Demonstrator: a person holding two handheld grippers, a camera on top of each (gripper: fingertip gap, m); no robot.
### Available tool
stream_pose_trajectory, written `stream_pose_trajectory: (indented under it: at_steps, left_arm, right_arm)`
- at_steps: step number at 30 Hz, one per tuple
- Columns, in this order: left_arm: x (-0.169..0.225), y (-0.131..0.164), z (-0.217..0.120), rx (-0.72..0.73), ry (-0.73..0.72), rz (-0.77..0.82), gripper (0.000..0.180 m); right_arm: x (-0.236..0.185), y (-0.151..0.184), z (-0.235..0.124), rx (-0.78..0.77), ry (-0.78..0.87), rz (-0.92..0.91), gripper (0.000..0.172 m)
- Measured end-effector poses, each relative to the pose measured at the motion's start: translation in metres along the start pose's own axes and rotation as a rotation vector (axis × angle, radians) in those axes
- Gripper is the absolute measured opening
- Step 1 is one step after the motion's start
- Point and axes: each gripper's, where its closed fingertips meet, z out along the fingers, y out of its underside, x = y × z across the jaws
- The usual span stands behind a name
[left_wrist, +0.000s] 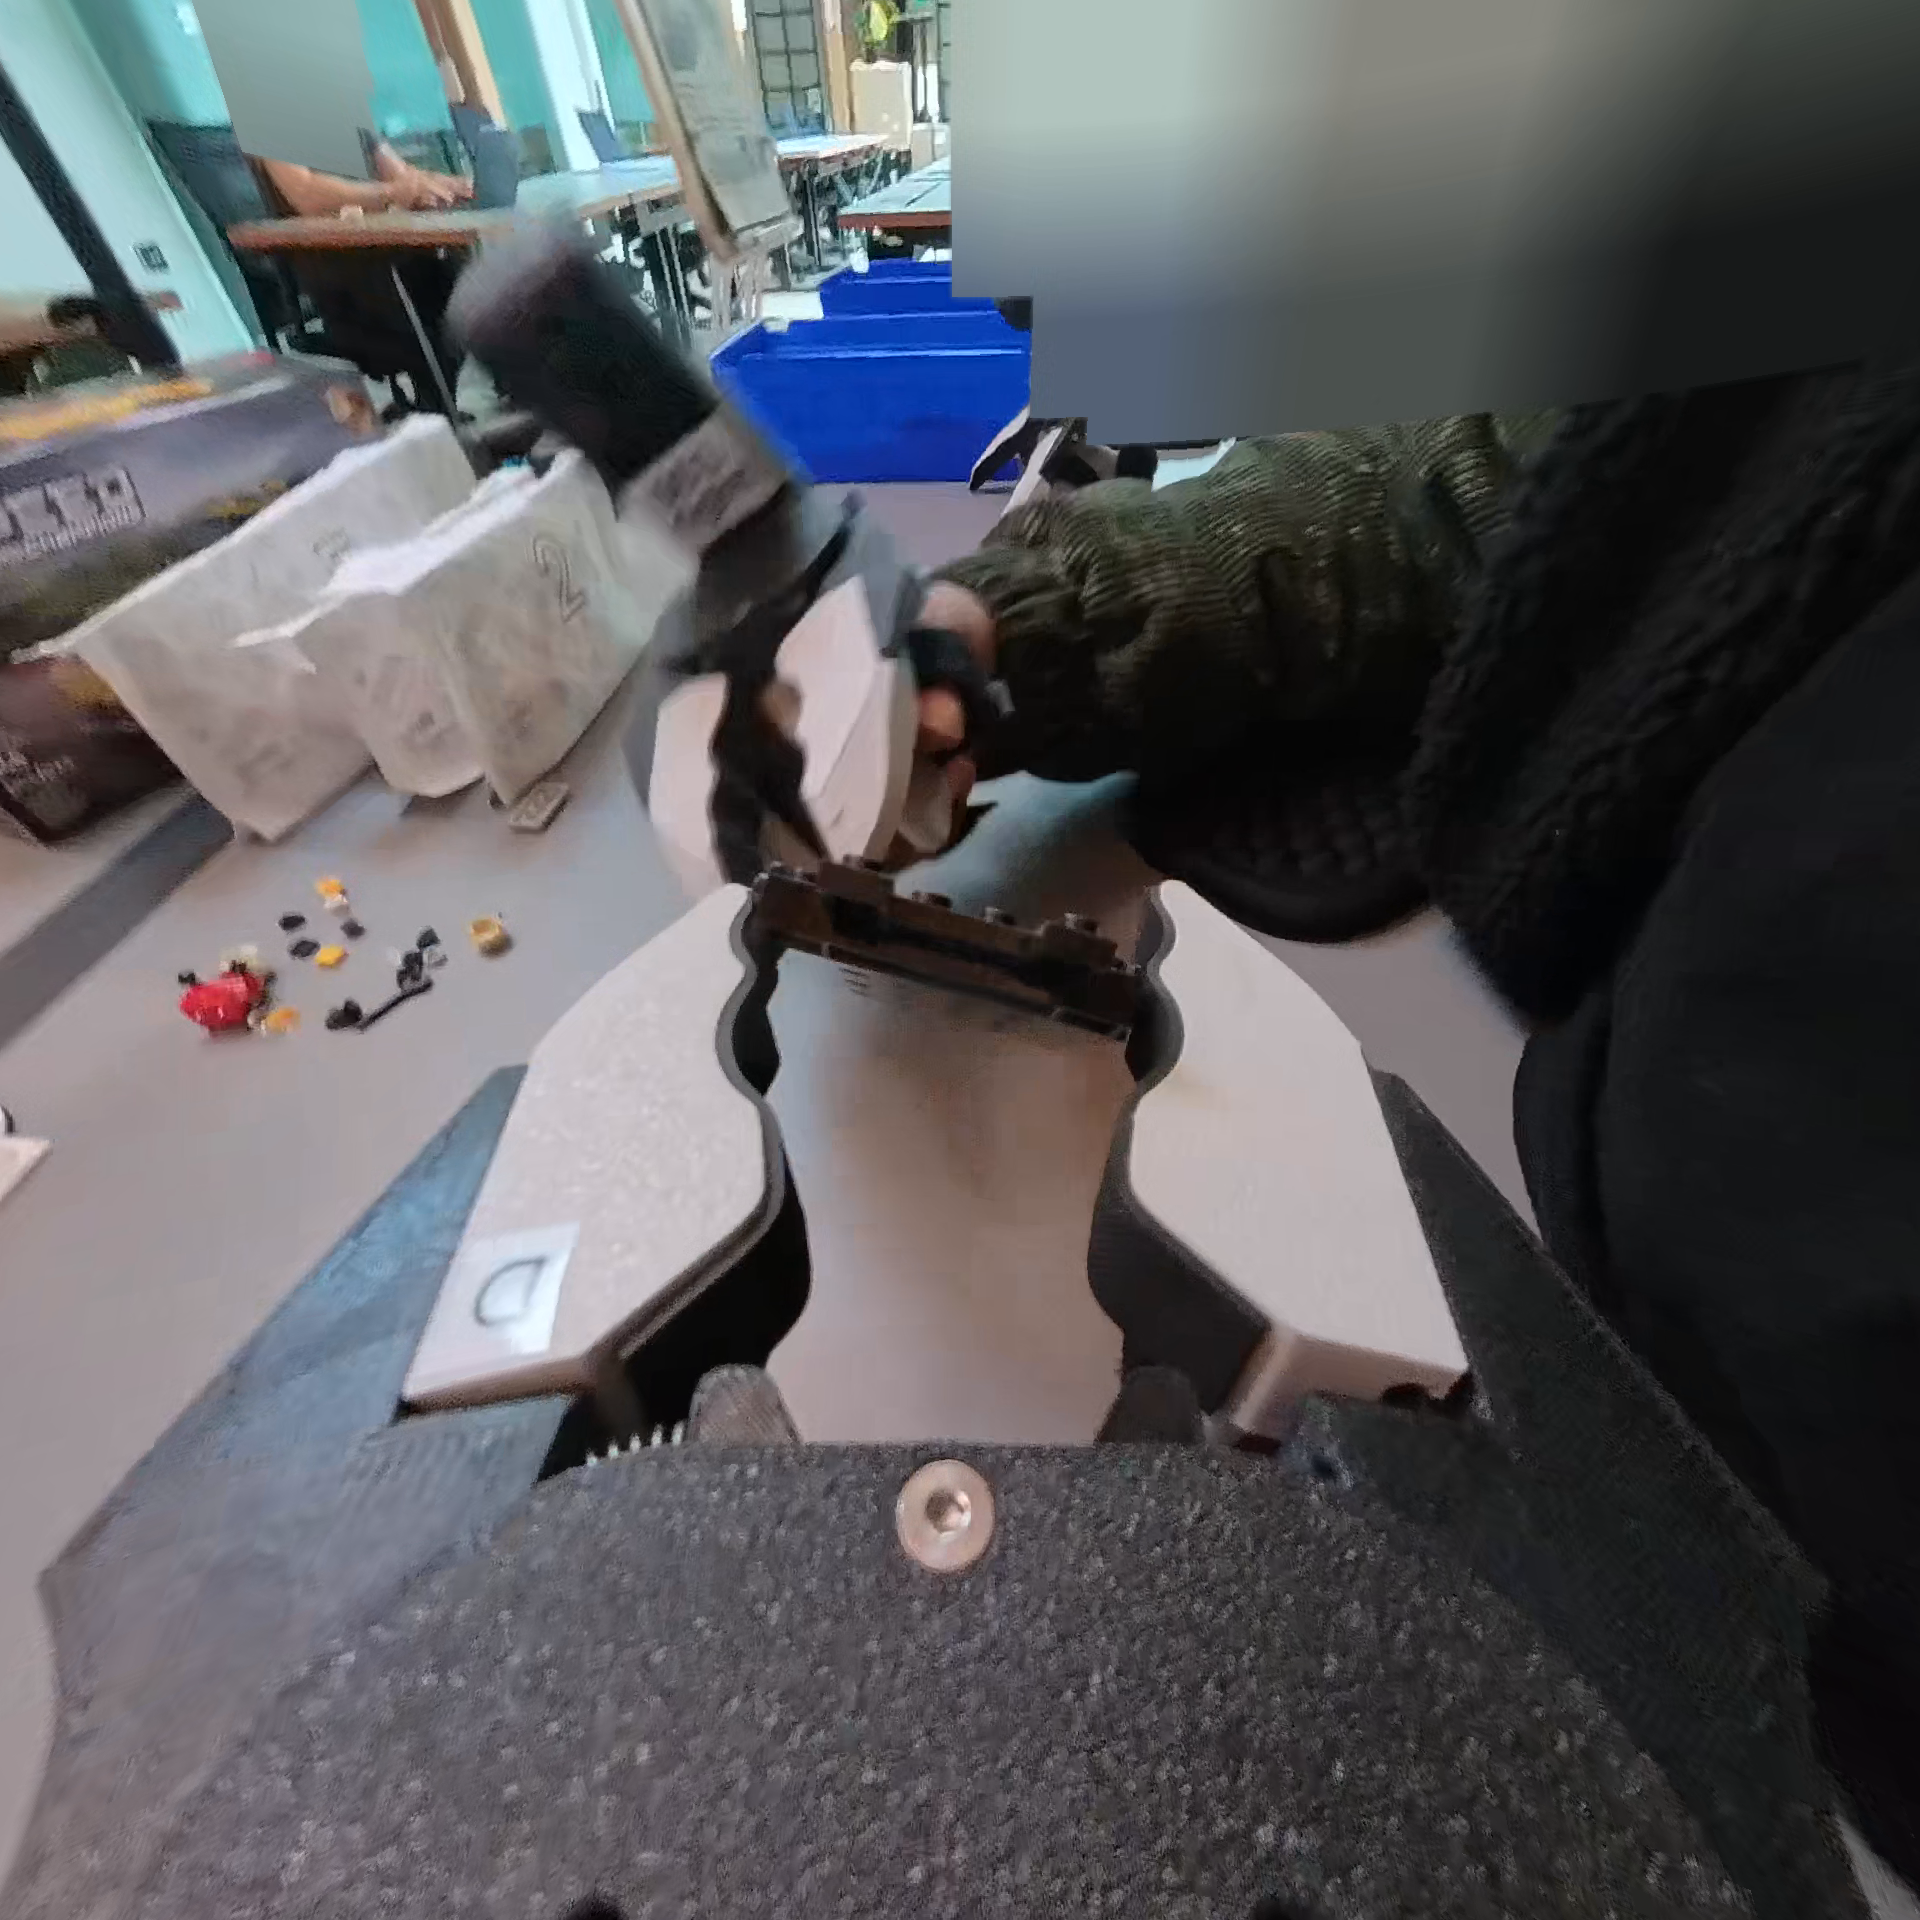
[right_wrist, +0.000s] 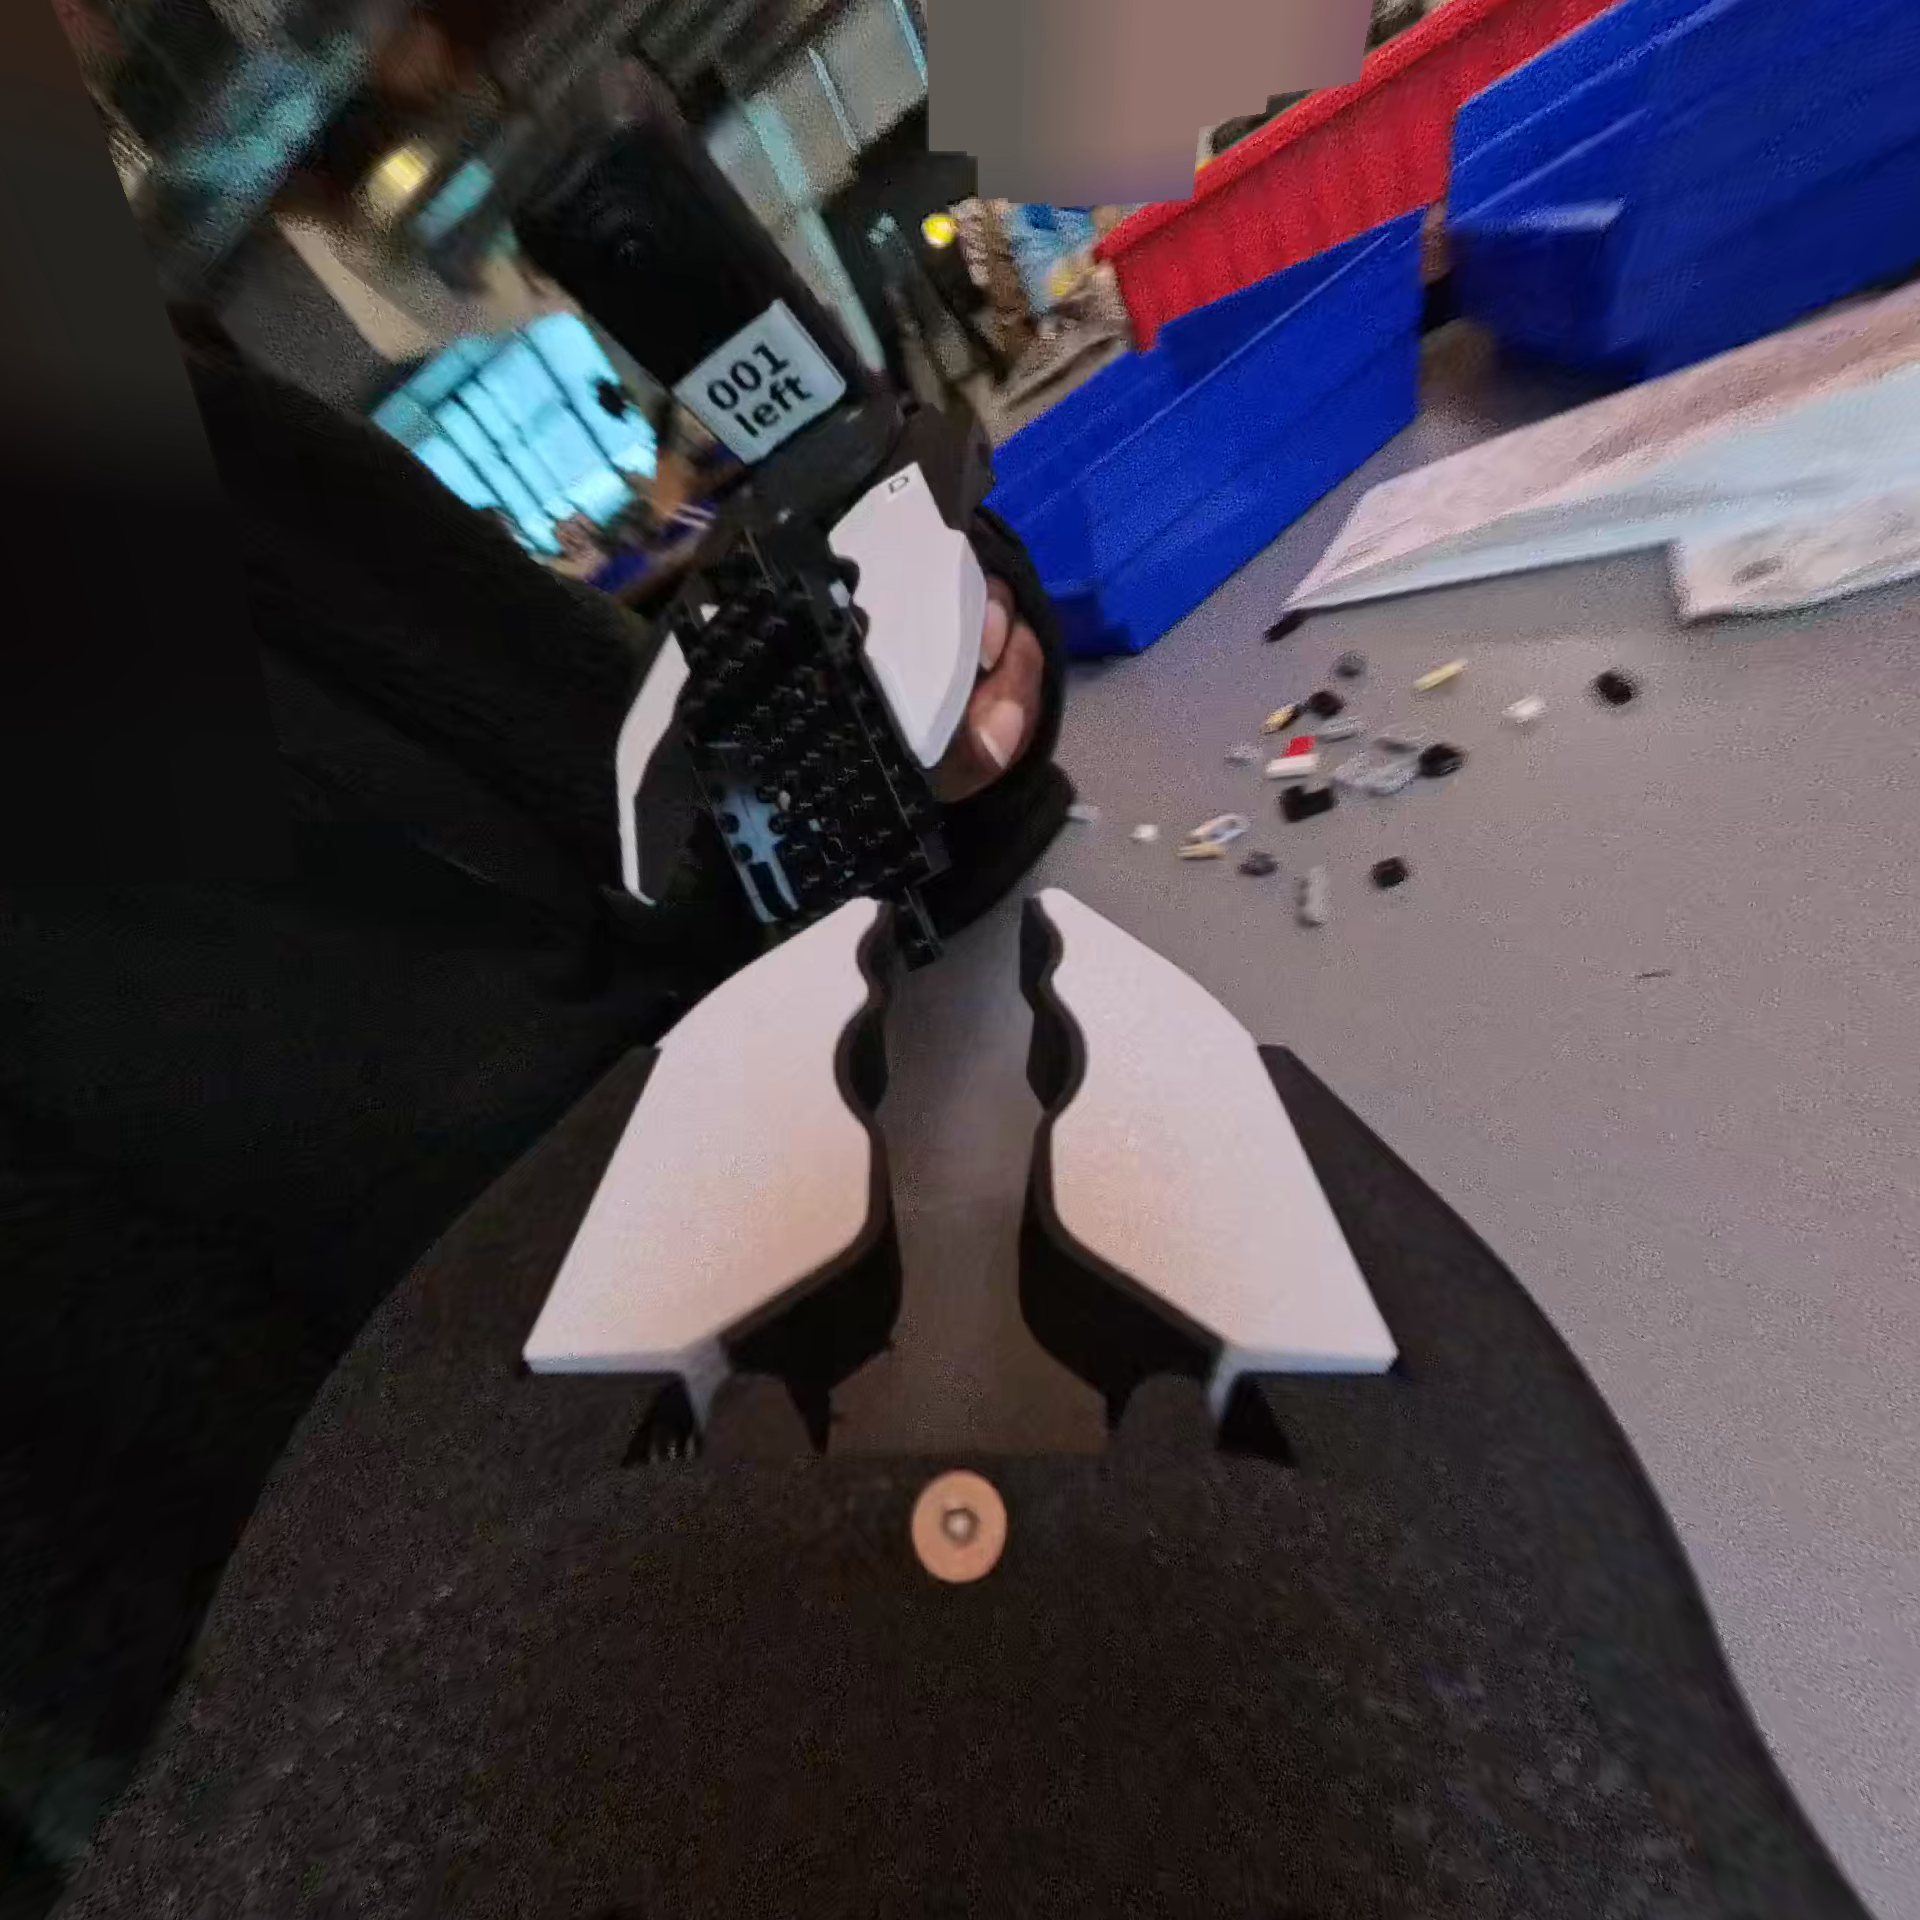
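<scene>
Spanning the left gripper (left_wrist: 951, 966), a black studded brick plate (left_wrist: 940, 951) sits crosswise between the spread fingers (left_wrist: 665, 1049), its two ends meeting the inner pads; the plate is held clear above the grey bench (left_wrist: 260, 1195). From the right wrist view the same plate (right_wrist: 800, 748) shows its studded face, with a pale blue and white patch near its lower left corner, and a narrow black strip projecting from its lower edge.

The right gripper (right_wrist: 951, 935) has its fingers (right_wrist: 1122, 997) parted by a narrow gap. The projecting strip lies against the inner face of the left-hand finger; the right-hand finger stands clear of it, so nothing is pinched.

A hand (right_wrist: 1003, 696) in a dark sleeve shows behind the left gripper's handle. In the left wrist view the right gripper (left_wrist: 821, 821) is blurred, tips just above the plate's far edge.

Surroundings noted:
- loose small bricks (right_wrist: 1351, 769), black, red, white and tan, scattered on the bench to the right; a second scatter (left_wrist: 312, 966) to the left
- white paper bags (left_wrist: 416, 644) standing beside a dark printed box (left_wrist: 125, 488)
- blue bins (right_wrist: 1226, 457) and a red bin (right_wrist: 1299, 177) at the far edge
- printed sheets (right_wrist: 1662, 499) lying flat
</scene>
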Motion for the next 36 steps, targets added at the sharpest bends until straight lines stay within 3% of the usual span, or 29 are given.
stream_pose_trajectory:
  at_steps: [3,6,13,25,34,35,36]
  left_arm:
    - [-0.002,0.009,0.0,-0.04,0.038,-0.102,0.066]
    - [-0.001,0.02,0.004,-0.066,0.094,-0.205,0.066]
    - [0.003,0.022,0.012,-0.035,0.157,-0.319,0.066]
    - [0.006,0.018,0.013,0.014,0.197,-0.369,0.066]
    - [0.005,0.02,0.014,-0.005,0.152,-0.235,0.066]
    - [0.002,0.021,0.013,-0.008,0.132,-0.223,0.066]
    - [-0.008,0.021,0.01,0.002,0.075,-0.21,0.064]
  right_arm:
    - [-0.017,-0.007,-0.004,-0.055,0.184,-0.356,0.026]
    - [-0.035,0.012,0.012,-0.169,0.255,-0.582,0.032]
    - [-0.027,0.034,0.038,-0.231,0.463,-0.867,0.035]
    - [-0.031,0.034,0.041,-0.227,0.435,-0.874,0.026]
    - [-0.033,0.035,0.035,-0.215,0.375,-0.757,0.024]
    - [-0.032,0.034,0.032,-0.209,0.376,-0.744,0.022]
    - [-0.035,0.031,0.028,-0.163,0.364,-0.735,0.003]
